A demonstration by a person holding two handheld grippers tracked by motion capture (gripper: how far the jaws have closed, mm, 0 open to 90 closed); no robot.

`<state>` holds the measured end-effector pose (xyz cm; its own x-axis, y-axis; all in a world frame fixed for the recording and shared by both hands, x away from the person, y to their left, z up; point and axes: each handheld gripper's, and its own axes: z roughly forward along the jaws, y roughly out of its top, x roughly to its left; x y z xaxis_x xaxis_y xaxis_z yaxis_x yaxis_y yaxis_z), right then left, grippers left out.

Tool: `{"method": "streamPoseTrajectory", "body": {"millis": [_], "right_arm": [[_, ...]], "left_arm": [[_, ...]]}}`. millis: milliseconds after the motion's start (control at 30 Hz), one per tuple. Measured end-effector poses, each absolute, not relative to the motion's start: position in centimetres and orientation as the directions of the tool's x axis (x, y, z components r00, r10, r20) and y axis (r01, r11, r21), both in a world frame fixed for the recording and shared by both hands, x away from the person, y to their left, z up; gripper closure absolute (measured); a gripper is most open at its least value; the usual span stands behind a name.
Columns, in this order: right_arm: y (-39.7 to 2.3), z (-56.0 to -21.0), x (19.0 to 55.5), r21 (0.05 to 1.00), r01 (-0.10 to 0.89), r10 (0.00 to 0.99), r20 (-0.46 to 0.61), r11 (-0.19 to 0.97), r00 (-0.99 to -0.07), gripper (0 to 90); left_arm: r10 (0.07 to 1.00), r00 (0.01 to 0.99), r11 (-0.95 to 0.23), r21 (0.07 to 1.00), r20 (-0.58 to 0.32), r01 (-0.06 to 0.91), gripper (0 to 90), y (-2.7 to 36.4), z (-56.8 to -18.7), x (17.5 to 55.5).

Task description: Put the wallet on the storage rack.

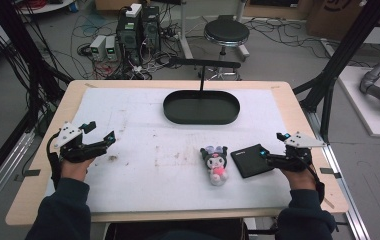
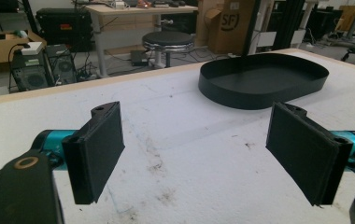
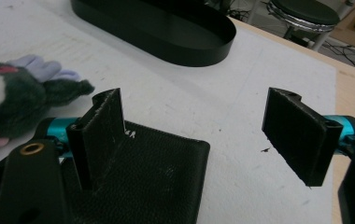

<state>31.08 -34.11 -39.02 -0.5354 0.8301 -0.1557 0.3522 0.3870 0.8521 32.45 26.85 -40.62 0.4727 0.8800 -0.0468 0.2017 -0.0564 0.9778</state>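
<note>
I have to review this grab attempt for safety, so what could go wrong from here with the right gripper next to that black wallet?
The right gripper, open, hangs over the black wallet, which lies flat, so the fingers may slide off it instead of catching an edge. The plush toy lies close beside the wallet and could get nudged.

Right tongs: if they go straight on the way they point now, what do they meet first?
Probably the black wallet, already low between the open right tongs. Beyond it comes bare white mat, then the black oval tray; depth is unclear.
</note>
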Motion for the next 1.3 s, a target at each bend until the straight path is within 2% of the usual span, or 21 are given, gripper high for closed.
{"method": "streamPoseTrajectory", "body": {"millis": [167,200,367,533,633,900,933,1000,1200,1233,1300], "right_arm": [[-34.4,-39.2,30.5,0.838,0.338,0.798,-0.176,0.429,-0.576,23.7],[-34.5,-39.2,30.3,0.835,0.332,0.786,-0.178,0.439,-0.591,26.5],[-34.7,-39.6,29.6,0.809,0.301,0.716,-0.198,0.505,-0.67,27.0],[-34.0,-40.9,29.5,0.751,0.267,0.577,-0.181,0.604,-0.796,27.0],[-32.6,-42.0,29.7,0.686,0.251,0.508,-0.198,0.683,-0.838,29.5],[-31.9,-43.1,30.4,0.642,0.248,0.487,-0.223,0.725,-0.845,38.6],[-31.7,-43.2,30.6,0.631,0.23,0.461,-0.227,0.74,-0.858,44.1],[-31.7,-43.3,30.6,0.632,0.218,0.448,-0.229,0.743,-0.864,46.5],[-31.7,-43.4,30.7,0.624,0.213,0.432,-0.222,0.752,-0.874,47.9],[-31.7,-43.4,30.6,0.624,0.214,0.434,-0.223,0.752,-0.873,49.7],[-31.6,-43.3,30.6,0.632,0.204,0.435,-0.233,0.747,-0.87,59.6]], "left_arm": [[0.881,0.47,-0.057,0.978,-0.045,0.2,18.8,26.9,-40.6,32.4],[0.881,0.471,-0.057,0.978,-0.045,0.2,18.9,26.9,-40.6,32.4],[0.879,0.474,-0.064,0.977,-0.042,0.205,19.2,26.7,-40.7,32.6],[0.878,0.478,-0.075,0.975,-0.036,0.211,19.5,26.5,-40.8,33.0],[0.877,0.48,-0.081,0.974,-0.031,0.212,19.5,26.4,-40.8,33.0],[0.878,0.477,-0.084,0.973,-0.029,0.215,19.6,26.3,-40.8,32.9],[0.879,0.477,-0.086,0.973,-0.028,0.215,19.6,26.4,-40.9,32.9],[0.879,0.475,-0.081,0.973,-0.033,0.217,19.6,26.4,-40.9,32.9],[0.881,0.472,-0.083,0.972,-0.032,0.222,19.7,26.4,-41.0,33.0],[0.881,0.472,-0.084,0.971,-0.032,0.223,19.7,26.4,-41.0,32.9],[0.882,0.471,-0.083,0.971,-0.032,0.223,19.8,26.4,-41.0,33.0]]}}
